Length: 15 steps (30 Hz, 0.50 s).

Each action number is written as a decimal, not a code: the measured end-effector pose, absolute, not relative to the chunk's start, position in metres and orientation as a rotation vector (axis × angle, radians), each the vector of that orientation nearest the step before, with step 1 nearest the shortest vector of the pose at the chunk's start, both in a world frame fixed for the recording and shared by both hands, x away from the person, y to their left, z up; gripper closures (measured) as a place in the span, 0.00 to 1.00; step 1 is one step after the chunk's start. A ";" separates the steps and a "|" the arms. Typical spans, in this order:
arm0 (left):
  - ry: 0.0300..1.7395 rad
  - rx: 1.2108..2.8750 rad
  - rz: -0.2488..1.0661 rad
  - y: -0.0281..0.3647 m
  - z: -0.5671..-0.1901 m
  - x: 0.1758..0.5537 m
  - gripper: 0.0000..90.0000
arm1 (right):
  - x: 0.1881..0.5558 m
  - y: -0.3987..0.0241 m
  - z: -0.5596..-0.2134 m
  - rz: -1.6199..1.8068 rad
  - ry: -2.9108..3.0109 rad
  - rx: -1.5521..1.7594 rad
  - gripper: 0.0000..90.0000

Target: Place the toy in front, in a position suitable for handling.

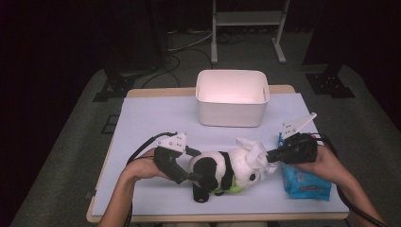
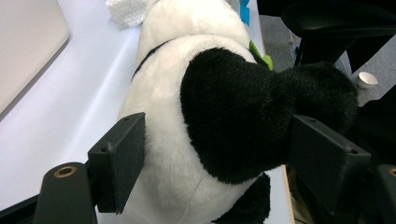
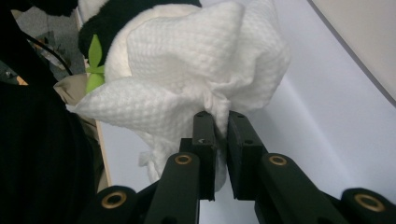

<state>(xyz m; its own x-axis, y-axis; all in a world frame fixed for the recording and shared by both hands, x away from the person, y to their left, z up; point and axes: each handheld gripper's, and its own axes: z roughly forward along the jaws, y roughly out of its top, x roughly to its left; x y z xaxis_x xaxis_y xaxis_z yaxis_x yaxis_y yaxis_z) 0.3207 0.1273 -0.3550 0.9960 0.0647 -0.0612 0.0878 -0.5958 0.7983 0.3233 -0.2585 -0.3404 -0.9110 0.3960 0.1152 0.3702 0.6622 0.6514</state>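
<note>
So here the job looks like wiping down a stuffed panda [image 1: 222, 172] with a wet wipe [image 1: 253, 153], and it's mid-way at best. The panda lies on its side near the front edge of the bench [image 1: 156, 113], roughly in the middle, head toward the right side. The left claw [image 1: 191, 176] has its jaws spread wide and clamped on the panda's rear end, one jaw on the white belly and the other on the black leg, so the toy is pinned in place. The right claw [image 3: 222, 126] is squeezed nearly together on a bunched corner of the wipe, and the rest of the wipe is draped over the panda's head. So: wipe already out of the blue pack [image 1: 305, 182] at the front right corner, toy steadied, wipe on the head. My guess at what's left is the body and legs, then probably dropping things in the white bin [image 1: 232, 98] at the back edge. Can't tell how clean the head is.
</note>
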 end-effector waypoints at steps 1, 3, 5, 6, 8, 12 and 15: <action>0.107 2.209 -0.033 0.127 -0.355 0.321 0.24 | 0.324 -0.260 -0.341 1.101 2.830 0.655 0.91; 0.104 2.212 -0.033 0.127 -0.355 0.321 0.24 | 0.324 -0.259 -0.341 1.115 2.829 0.653 0.91; 0.103 2.212 -0.032 0.127 -0.355 0.321 0.24 | 0.324 -0.255 -0.338 1.125 2.825 0.634 0.91; 0.101 2.211 -0.032 0.126 -0.355 0.321 0.24 | 0.324 -0.251 -0.337 1.133 2.830 0.622 0.91; 0.104 2.209 -0.033 0.126 -0.355 0.321 0.23 | 0.325 -0.241 -0.333 1.142 2.834 0.577 0.91; 0.100 2.213 -0.025 0.125 -0.354 0.321 0.23 | 0.327 -0.218 -0.327 1.144 2.857 0.488 0.90; 0.101 2.212 -0.024 0.125 -0.354 0.321 0.23 | 0.328 -0.201 -0.324 1.147 2.874 0.442 0.91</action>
